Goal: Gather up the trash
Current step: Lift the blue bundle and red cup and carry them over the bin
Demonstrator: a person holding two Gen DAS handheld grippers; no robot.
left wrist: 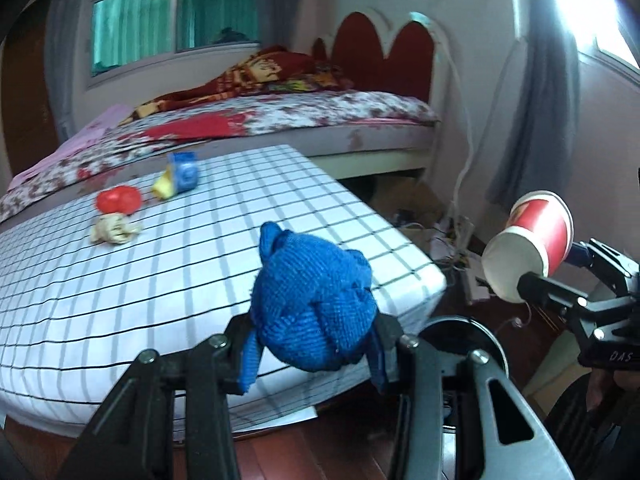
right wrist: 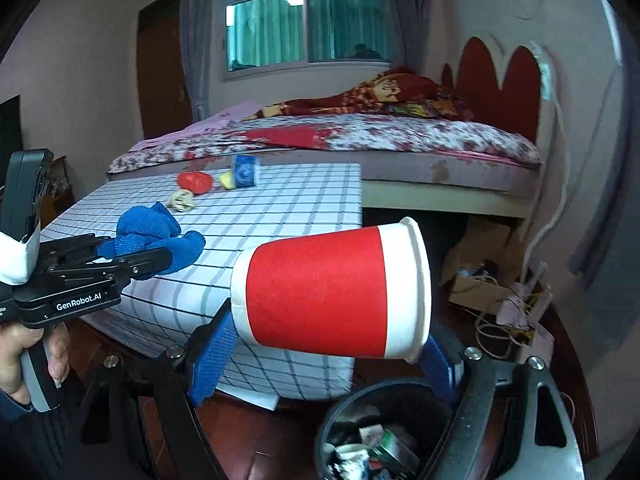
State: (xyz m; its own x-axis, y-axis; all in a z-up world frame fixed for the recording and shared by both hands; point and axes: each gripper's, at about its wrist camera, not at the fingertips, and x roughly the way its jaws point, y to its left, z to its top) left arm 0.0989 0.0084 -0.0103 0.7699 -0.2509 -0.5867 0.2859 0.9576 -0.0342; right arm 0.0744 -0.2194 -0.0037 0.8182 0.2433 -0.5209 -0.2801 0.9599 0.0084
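Right wrist alone shows bin [right wrist: 400, 432] contents (cup [right wrist: 332, 292] clamped); left fingers [left wrist: 250, 364] clamp cloth [left wrist: 314, 300].

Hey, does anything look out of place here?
Only the blue knitted cloth stands out: the left hand-held gripper grips it as trash, though it looks intact, unlike the crumpled scraps on the checked table.

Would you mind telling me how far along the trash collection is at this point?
Done: the bin on the floor already holds some scraps. In hand: the left hand-held gripper grips a blue cloth; the right hand-held gripper holds a red cup above the bin. Left: a red piece, a beige wad and a blue-yellow item lie on the table.
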